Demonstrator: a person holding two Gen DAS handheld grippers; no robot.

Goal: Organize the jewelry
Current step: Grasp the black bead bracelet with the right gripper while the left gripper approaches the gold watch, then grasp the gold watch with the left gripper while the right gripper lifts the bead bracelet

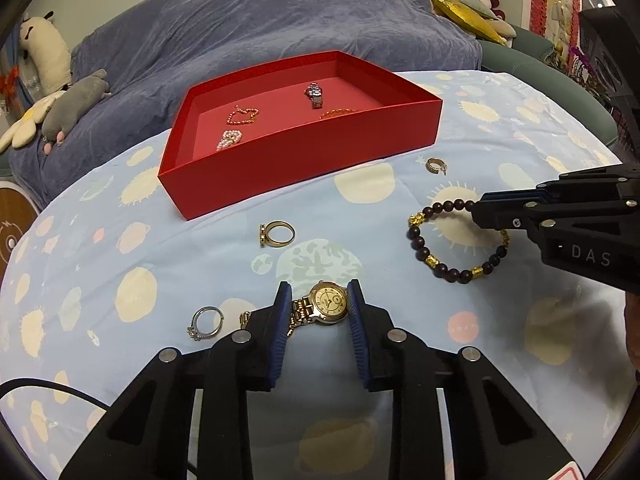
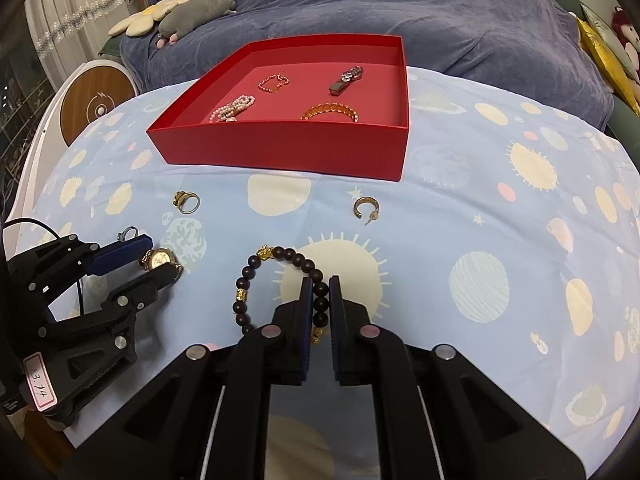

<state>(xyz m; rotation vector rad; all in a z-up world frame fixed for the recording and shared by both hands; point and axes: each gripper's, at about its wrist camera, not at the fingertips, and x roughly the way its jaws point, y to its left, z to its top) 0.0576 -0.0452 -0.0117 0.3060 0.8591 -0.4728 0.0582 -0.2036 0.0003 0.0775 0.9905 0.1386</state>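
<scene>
Honestly, right tongs [image 2: 321, 300] pinch the bead bracelet [image 2: 280, 284] by one strand, so it could swing loose; left tongs [image 1: 319, 308] sit open around the gold watch [image 1: 326, 306], red box [image 1: 296, 152] at 12 o'clock.

Bare cloth [image 2: 480, 208] right of the earring [image 2: 366, 208] gives open passage to the box [image 2: 280, 152]. Box top is open; its near wall stands in the way. Gold ring [image 1: 277, 233] lies between watch [image 1: 328, 304] and box. Silver ring [image 1: 206, 322] sits just left of the left gripper [image 1: 320, 308].
</scene>
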